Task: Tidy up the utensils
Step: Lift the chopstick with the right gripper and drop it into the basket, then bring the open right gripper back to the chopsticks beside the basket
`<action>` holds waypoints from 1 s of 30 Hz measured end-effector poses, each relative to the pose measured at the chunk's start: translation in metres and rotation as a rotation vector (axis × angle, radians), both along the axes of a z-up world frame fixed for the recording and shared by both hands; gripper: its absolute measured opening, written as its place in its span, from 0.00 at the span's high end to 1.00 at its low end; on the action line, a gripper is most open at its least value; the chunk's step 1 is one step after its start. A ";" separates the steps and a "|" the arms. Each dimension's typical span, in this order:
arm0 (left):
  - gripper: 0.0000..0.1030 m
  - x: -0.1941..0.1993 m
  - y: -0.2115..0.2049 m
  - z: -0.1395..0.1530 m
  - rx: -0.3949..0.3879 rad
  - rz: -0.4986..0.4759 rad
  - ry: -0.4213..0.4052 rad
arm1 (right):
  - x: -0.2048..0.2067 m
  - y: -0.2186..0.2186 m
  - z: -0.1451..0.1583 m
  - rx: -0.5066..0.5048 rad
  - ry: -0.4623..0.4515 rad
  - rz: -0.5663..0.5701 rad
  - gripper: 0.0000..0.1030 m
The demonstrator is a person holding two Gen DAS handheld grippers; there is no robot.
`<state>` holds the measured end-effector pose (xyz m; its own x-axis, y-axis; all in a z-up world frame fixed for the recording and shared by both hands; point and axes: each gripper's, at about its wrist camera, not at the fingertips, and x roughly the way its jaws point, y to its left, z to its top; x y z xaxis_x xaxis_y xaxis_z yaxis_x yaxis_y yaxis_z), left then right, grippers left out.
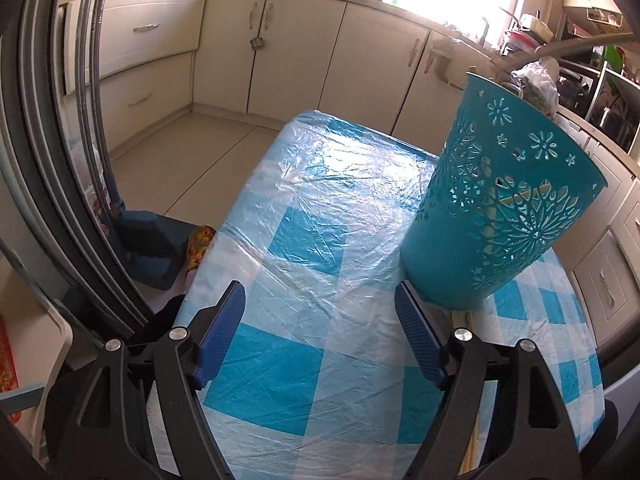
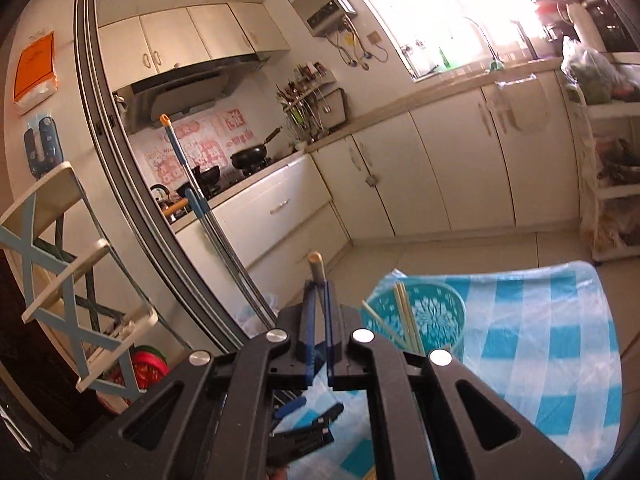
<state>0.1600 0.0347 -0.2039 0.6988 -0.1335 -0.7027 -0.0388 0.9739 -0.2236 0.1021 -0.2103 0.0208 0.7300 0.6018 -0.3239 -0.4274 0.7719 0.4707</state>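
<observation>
Between the right gripper's pads: right gripper (image 2: 319, 312) clamping a pale wooden utensil handle (image 2: 315, 265), jaws pressed together, handle tip poking out past the blue pads (image 2: 308, 320); possibly a chopstick or spoon, too little showing to tell.
Right of that gripper: teal holder (image 2: 420, 316) standing on the table, seen from above, carrying pale chopsticks (image 2: 404, 316) leaning against its rim.
Left gripper: left gripper (image 1: 320, 316) hanging over the checked tablecloth (image 1: 304, 240), jaws standing wide apart, gripping nothing.
Beside its right-hand pad: same teal holder (image 1: 500, 208), upright with cut-out flower pattern, sitting just beside the pad (image 1: 416, 320), apparently not touching.
At the holder's foot: pale chopsticks (image 1: 466, 316) lying flat on the cloth, running towards the camera.
Below the right gripper: left gripper's fingers (image 2: 304, 420) showing blurred over the cloth.
Farther out: cream cabinets (image 1: 296, 52) lining the kitchen, black pan (image 2: 250, 156) sitting on the stove.
</observation>
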 end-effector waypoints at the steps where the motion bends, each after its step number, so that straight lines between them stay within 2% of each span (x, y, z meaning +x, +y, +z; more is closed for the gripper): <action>1: 0.29 0.000 0.001 0.000 -0.001 0.000 0.000 | 0.002 -0.004 0.002 0.002 -0.004 -0.002 0.96; 5: 0.28 0.000 -0.001 0.000 0.004 -0.011 -0.001 | 0.013 -0.013 0.021 0.025 -0.033 -0.023 0.96; 10: 0.28 0.000 -0.002 0.000 0.002 -0.013 0.001 | 0.019 -0.024 0.036 0.006 -0.067 -0.046 0.96; 14: 0.28 0.001 -0.001 0.000 -0.002 -0.007 0.007 | 0.023 -0.023 0.029 -0.057 -0.024 -0.030 0.96; 16: 0.28 0.002 0.001 -0.001 -0.005 0.000 0.015 | 0.017 -0.018 0.013 -0.120 0.023 0.049 0.62; 17: 0.28 0.003 0.001 -0.002 -0.007 0.006 0.020 | 0.012 -0.013 0.002 -0.167 0.051 0.109 0.33; 20: 0.28 0.004 0.004 -0.003 -0.018 0.019 0.028 | -0.024 0.022 -0.059 -0.452 0.123 0.327 0.31; 22: 0.28 0.004 0.005 -0.004 -0.019 0.023 0.033 | -0.044 0.036 -0.103 -0.569 0.241 0.461 0.35; 24: 0.28 0.005 0.004 -0.004 -0.016 0.024 0.032 | -0.066 0.042 -0.148 -0.690 0.350 0.553 0.44; 26: 0.28 0.005 0.003 -0.004 -0.007 0.022 0.033 | -0.074 0.034 -0.167 -0.679 0.407 0.545 0.44; 28: 0.28 0.005 0.001 -0.005 0.000 0.019 0.036 | -0.073 0.016 -0.187 -0.656 0.458 0.477 0.44; 29: 0.28 0.005 0.000 -0.005 0.003 0.017 0.037 | -0.071 0.007 -0.199 -0.670 0.476 0.434 0.45; 30: 0.28 0.005 0.000 -0.005 0.004 0.015 0.038 | -0.069 -0.001 -0.209 -0.677 0.506 0.399 0.52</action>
<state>0.1651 0.0345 -0.2085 0.6732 -0.1198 -0.7297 -0.0623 0.9741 -0.2174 0.0332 -0.2110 -0.1883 0.1865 0.3446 -0.9200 -0.5872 0.7899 0.1769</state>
